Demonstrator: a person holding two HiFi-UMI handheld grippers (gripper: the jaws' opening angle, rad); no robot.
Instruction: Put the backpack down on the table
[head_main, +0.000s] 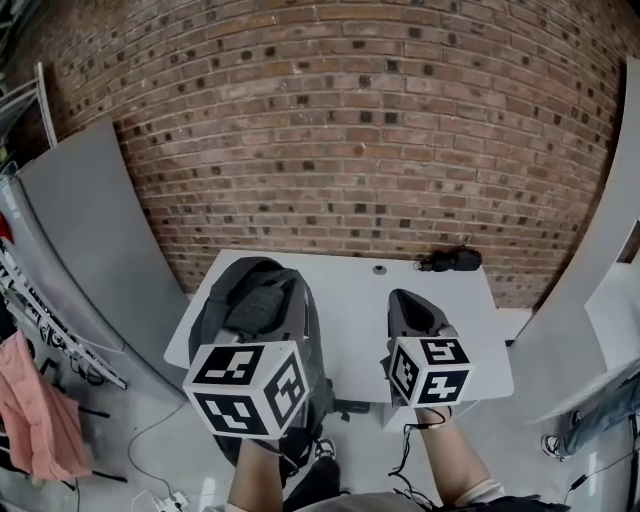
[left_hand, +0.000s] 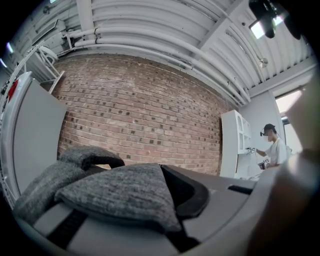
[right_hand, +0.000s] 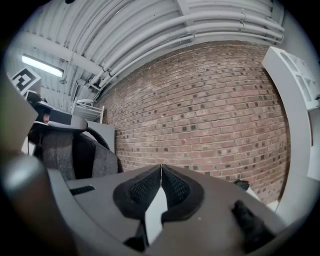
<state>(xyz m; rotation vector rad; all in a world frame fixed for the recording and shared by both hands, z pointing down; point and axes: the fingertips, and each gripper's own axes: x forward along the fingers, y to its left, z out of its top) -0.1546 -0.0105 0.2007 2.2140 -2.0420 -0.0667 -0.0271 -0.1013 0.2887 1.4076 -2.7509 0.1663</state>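
Observation:
A grey backpack hangs at the left part of the white table, and its lower end reaches below the table's near edge. My left gripper is shut on the backpack's grey fabric strap, which lies across the jaws in the left gripper view. My right gripper hovers over the table's right half. Its jaws are shut with nothing between them. In the right gripper view the backpack shows at the left.
A black object lies at the table's far right corner, and a small round thing lies near the far edge. A brick wall stands behind, with grey panels on both sides. Pink cloth hangs far left. A person stands by a white shelf.

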